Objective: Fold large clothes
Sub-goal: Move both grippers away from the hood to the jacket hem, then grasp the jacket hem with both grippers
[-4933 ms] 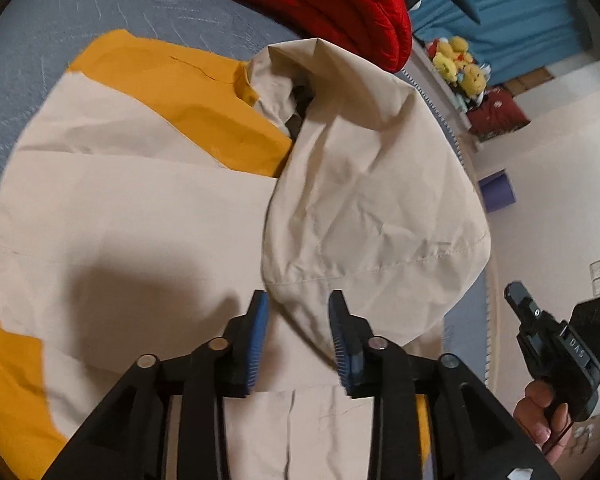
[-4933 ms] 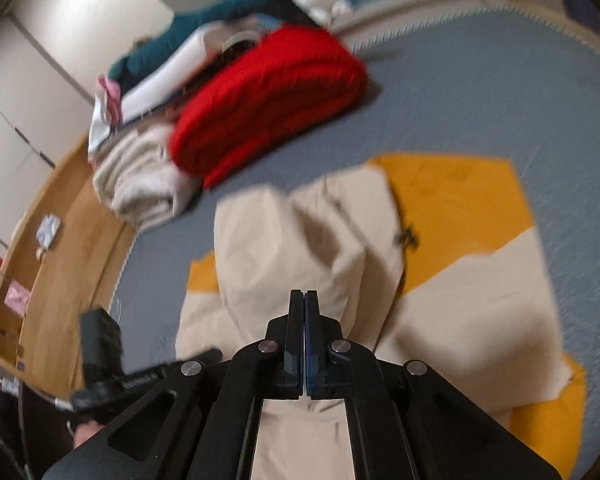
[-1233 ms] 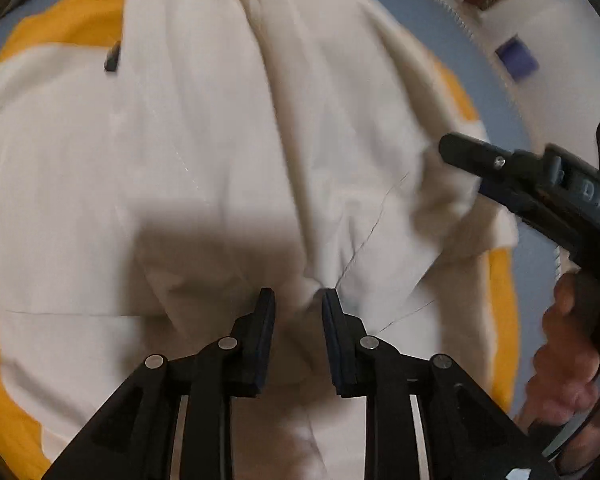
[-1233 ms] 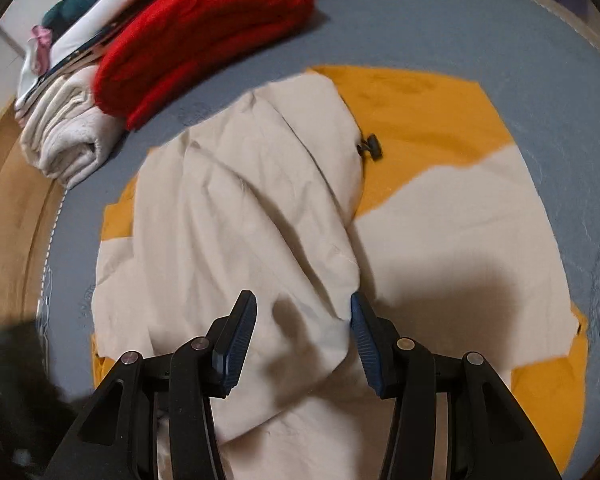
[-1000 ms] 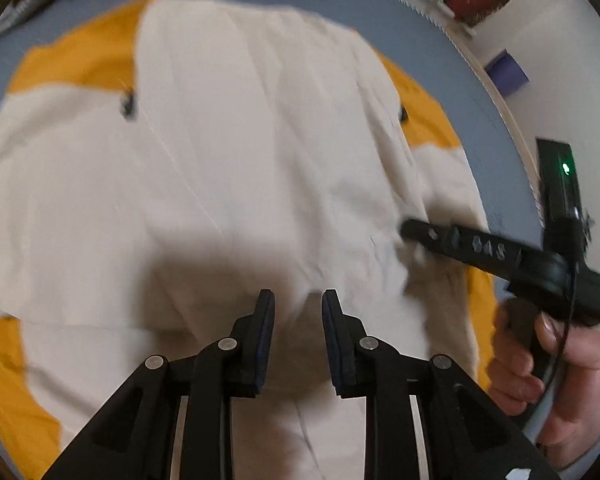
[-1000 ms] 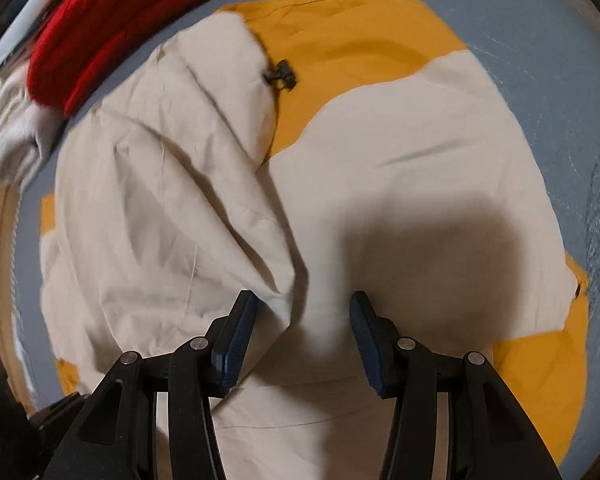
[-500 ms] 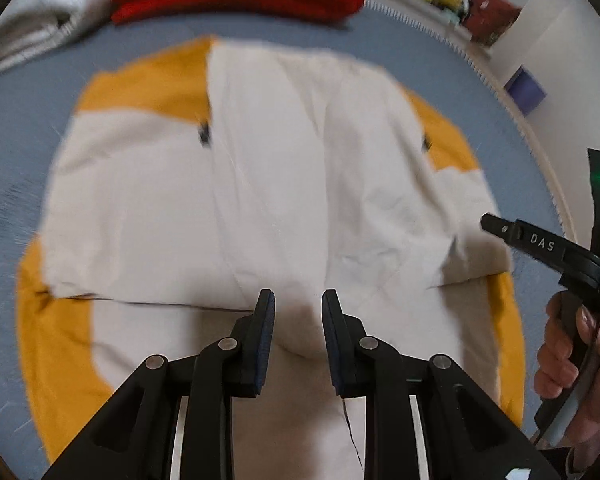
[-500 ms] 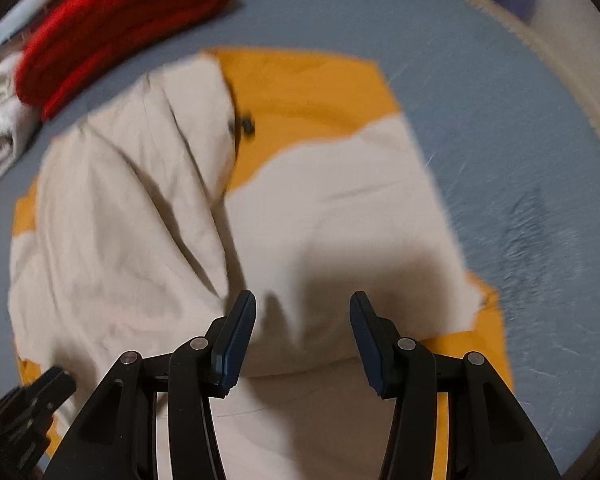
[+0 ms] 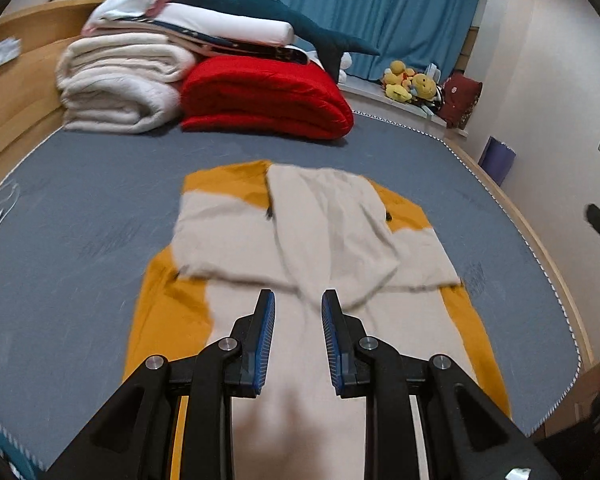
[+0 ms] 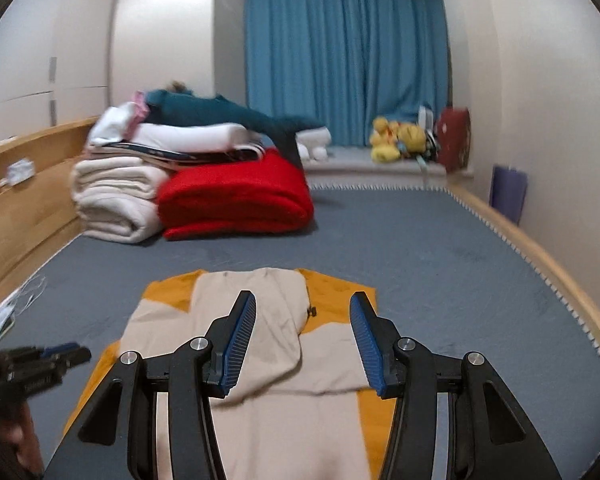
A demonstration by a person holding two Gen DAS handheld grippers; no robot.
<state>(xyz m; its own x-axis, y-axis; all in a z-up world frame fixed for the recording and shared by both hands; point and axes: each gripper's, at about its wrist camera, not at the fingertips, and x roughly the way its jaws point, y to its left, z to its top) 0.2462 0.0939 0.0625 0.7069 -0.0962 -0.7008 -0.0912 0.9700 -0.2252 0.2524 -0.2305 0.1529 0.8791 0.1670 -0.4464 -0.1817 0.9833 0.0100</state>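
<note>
Lying flat on the grey bed (image 9: 80,208), the jacket (image 9: 340,344) stretches away from both grippers, its long axis running from the near edge of the bed toward the stacked blankets (image 9: 260,96), so its near hem is the part closest to the fingers. The left gripper (image 9: 298,328) hangs above the lower middle of the garment with its fingers (image 9: 265,332) spread a little and nothing between them; the right gripper (image 10: 302,344) also hangs above it, its fingers (image 10: 240,344) spread wider and likewise empty. Neither looks clearly nearer to the hem; each seems placed to take its own bottom corner. The jacket is cream with orange panels at the shoulders and sides, both sleeves folded across the chest and the hood laid down over them, a dark toggle showing at each side of the hood. The lower body remains unfolded, so a hem-to-shoulder fold is probably the coming move.
</note>
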